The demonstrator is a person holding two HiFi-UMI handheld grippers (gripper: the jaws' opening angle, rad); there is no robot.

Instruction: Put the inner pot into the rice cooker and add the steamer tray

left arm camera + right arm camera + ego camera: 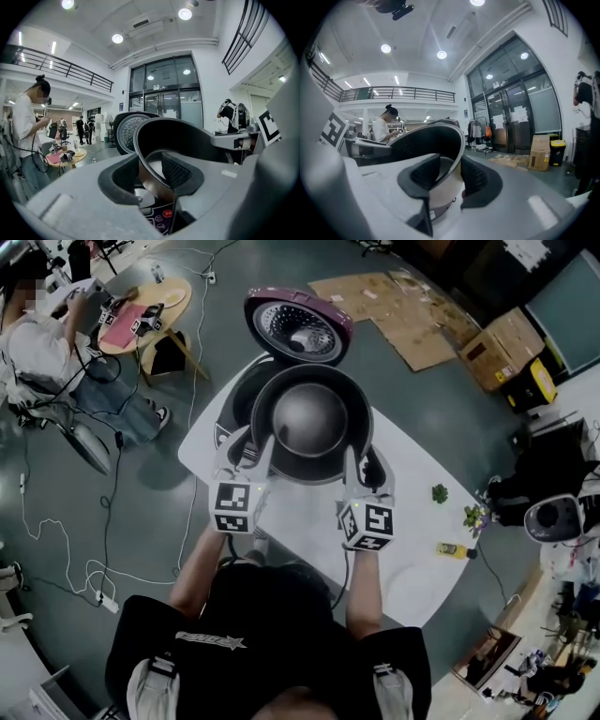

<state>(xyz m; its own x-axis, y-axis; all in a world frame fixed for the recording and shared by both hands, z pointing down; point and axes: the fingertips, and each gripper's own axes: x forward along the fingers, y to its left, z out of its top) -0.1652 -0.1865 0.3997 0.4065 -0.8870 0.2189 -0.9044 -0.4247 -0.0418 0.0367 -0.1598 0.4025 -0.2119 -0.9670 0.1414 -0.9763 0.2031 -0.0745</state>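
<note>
A person grips the dark inner pot [310, 418] by opposite sides of its rim, the left gripper [251, 454] and right gripper [364, 465] each with fingers clamped on the pot's wall, one finger inside and one outside. The pot hangs just over the open rice cooker [236, 404], whose purple lid [298, 324] stands raised behind it, on a white surface [412, 549]. A small green plant [440, 493] and a yellow item [453, 550] sit on the surface well to the right.
</note>
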